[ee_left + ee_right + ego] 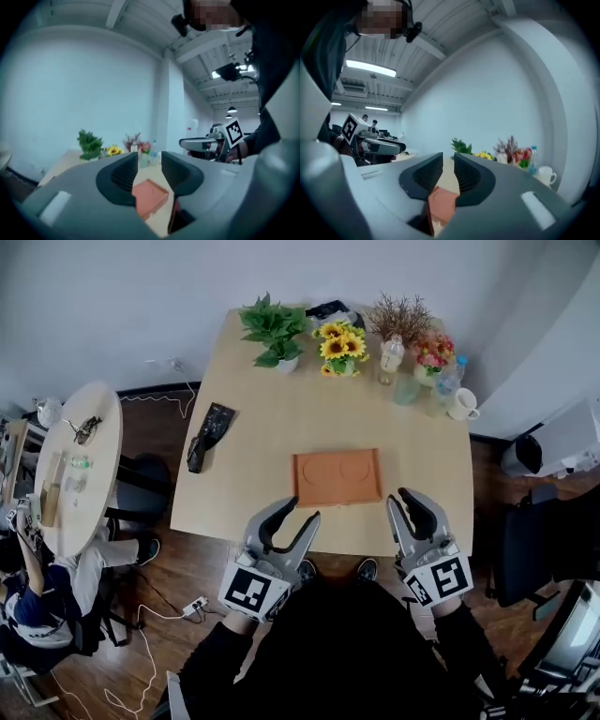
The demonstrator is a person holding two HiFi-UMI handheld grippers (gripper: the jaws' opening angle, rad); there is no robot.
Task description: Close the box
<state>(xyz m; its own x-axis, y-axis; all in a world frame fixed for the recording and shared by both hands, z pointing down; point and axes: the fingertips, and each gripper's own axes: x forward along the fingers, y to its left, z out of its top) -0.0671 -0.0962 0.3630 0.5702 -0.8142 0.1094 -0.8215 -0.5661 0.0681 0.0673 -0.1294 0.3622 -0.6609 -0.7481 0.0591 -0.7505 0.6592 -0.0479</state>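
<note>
A flat terracotta box [337, 477] lies on the wooden table [253, 484] near its front edge, lid down flat. My left gripper [302, 510] hovers just in front of the box's near left corner, jaws drawn in close with nothing between them. My right gripper [402, 496] hangs by the near right corner, its jaws a narrow slit apart and empty. In the left gripper view the box [150, 197] shows below the jaws of the left gripper [150, 164]. In the right gripper view the box [443, 201] sits under the right gripper [448, 166].
Along the table's far edge stand a green plant [275, 334], sunflowers [342, 348], a glass bottle [390, 357], pink flowers [431, 354], a water bottle [449, 379] and a white mug [462, 406]. A black object [208, 437] lies at the left edge. A round table [80, 465] stands left.
</note>
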